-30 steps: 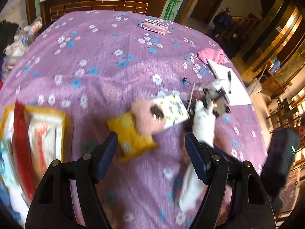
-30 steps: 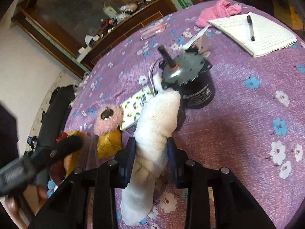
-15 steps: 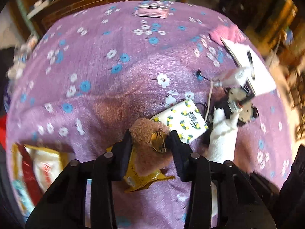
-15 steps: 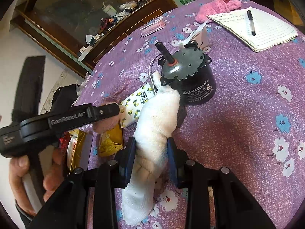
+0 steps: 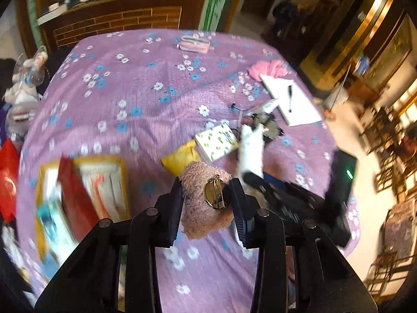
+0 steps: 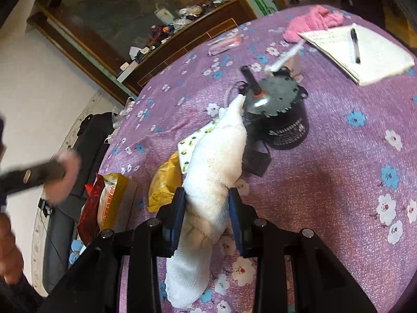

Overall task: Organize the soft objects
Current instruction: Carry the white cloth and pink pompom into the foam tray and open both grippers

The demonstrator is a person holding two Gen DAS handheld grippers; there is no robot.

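Observation:
A pink fluffy brooch [image 5: 198,208] with a gold pin on it sits between the pads of my left gripper [image 5: 207,190], lifted above the purple flowered tablecloth [image 5: 135,83]. The jaws are still closing and press on it. In the right wrist view that gripper [image 6: 34,174] is a blur at the left, with the pink fluff [image 6: 65,172] at its tip. My right gripper [image 6: 207,195] is shut on a rolled white towel [image 6: 216,151], which droops below the jaws and leans on a black motor [image 6: 276,114]. The towel [image 5: 250,148] also shows in the left wrist view.
A yellow packet [image 5: 179,159] and a patterned tissue pack [image 5: 216,143] lie beside the towel. Snack bags [image 5: 86,187] are at the left. A notebook with a pen [image 6: 365,52], a pink cloth [image 6: 312,20] and a pink case [image 5: 194,44] lie farther back.
My left gripper came down over the pink fluffy brooch, closed on it and lifted it off the yellow packet. The right gripper has kept still with the towel.

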